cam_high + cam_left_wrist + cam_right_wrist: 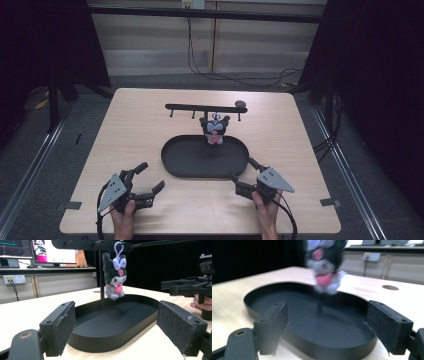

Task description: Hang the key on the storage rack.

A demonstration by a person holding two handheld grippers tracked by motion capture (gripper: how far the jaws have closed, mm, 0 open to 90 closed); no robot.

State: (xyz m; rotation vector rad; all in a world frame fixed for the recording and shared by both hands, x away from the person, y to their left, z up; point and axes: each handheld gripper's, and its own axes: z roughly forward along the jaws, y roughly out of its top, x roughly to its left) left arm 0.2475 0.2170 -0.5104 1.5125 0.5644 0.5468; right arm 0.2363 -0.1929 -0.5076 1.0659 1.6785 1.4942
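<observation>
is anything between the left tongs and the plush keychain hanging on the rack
Nothing solid blocks it. The left tongs are open at the near-left of the black tray, and the plush keychain hangs from the rack's bar above the tray's far side. Only the tray's low rim lies between.

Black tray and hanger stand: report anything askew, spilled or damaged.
Nothing stands out. The black tray lies flat and empty; the plush toy hangs by its clip from the stand's bar, over the tray.
</observation>
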